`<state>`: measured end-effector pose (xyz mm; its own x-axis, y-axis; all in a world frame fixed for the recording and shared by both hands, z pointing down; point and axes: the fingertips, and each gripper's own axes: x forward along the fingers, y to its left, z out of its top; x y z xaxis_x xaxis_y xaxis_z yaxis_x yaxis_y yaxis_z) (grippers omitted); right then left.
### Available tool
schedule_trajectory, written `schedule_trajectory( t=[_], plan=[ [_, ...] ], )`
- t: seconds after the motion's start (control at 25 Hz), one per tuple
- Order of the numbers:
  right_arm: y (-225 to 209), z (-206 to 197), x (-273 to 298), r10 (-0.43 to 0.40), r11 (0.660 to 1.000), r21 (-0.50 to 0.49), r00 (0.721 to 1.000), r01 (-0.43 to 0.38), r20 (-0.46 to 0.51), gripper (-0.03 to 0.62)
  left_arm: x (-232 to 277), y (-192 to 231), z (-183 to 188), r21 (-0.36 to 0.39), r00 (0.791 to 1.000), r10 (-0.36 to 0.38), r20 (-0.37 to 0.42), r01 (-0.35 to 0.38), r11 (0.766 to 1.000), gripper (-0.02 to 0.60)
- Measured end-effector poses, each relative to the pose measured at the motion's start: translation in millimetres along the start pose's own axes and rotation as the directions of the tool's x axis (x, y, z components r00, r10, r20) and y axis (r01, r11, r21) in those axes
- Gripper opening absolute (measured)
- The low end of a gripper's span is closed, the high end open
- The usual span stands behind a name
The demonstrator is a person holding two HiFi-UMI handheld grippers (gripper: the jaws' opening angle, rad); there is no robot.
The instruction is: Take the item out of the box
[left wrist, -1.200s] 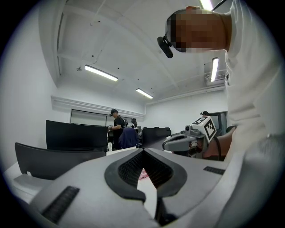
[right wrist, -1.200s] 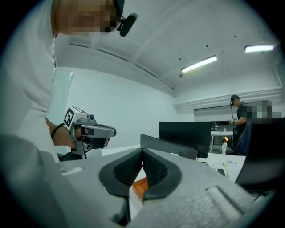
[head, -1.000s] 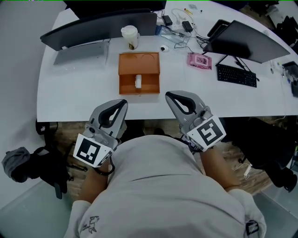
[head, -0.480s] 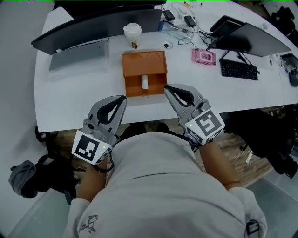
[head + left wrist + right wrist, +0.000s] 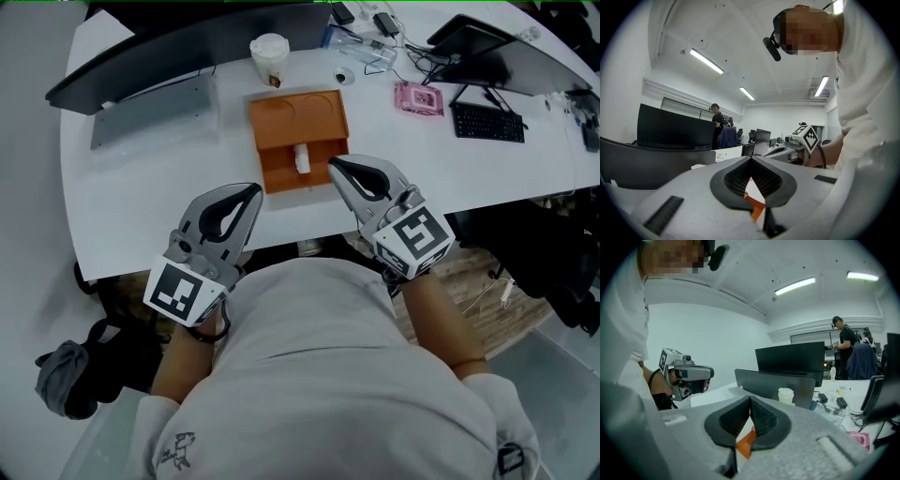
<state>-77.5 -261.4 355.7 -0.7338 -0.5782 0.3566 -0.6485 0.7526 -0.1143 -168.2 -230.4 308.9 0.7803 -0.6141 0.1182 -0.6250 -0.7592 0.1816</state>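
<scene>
Two tongs, both pinched closed, nothing in either: my left tongs [image 5: 253, 190] and right tongs [image 5: 334, 165]. One orange box [image 5: 281, 112] on the desk [image 5: 141, 187], open, just ahead of and between the tips, its near right corner just beside the right tongs. One white item [image 5: 302, 157] sits in the box's near part. One paper cup [image 5: 268, 56] beyond the box. One pink pack [image 5: 418, 97] and one keyboard [image 5: 487, 123] ahead-right of the right tongs.

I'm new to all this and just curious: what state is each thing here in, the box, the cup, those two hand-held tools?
Orange box: open, on the table.
White item: standing inside the box, untouched.
Paper cup: lid on.
Left tool: shut, empty.
Right tool: shut, empty.
</scene>
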Motion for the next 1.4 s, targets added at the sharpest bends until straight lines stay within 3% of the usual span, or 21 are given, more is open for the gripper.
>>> schedule_trajectory(
  t=[0.48, 0.6, 0.8, 1.08, 1.4],
  plan=[
    [-20, -60, 59, -0.038, 0.985, 0.161, 0.985, 0.065, -0.166, 0.061, 14, 42, -37, -0.054, 0.996, -0.069, -0.063, 0.065, 0.996, -0.002],
    [-29, -83, 70, -0.045, 0.978, 0.188, 0.971, 0.091, -0.234, 0.081, 21, 46, -44, -0.063, 0.994, -0.093, -0.065, 0.089, 0.994, -0.002],
    [-39, -119, 86, -0.030, 0.969, 0.225, 0.952, 0.102, -0.306, 0.092, 27, 51, -79, -0.038, 0.979, -0.116, -0.168, 0.111, 0.993, -0.002],
    [-50, -167, 105, 0.000, 0.938, 0.318, 0.920, 0.135, -0.392, 0.118, 42, 64, -117, -0.091, 0.970, -0.120, -0.213, 0.102, 0.991, -0.002],
    [-68, -224, 123, -0.010, 0.891, 0.384, 0.857, 0.242, -0.515, 0.132, 53, 70, -156, -0.086, 0.959, -0.132, -0.250, 0.113, 0.990, -0.002]
  ],
)
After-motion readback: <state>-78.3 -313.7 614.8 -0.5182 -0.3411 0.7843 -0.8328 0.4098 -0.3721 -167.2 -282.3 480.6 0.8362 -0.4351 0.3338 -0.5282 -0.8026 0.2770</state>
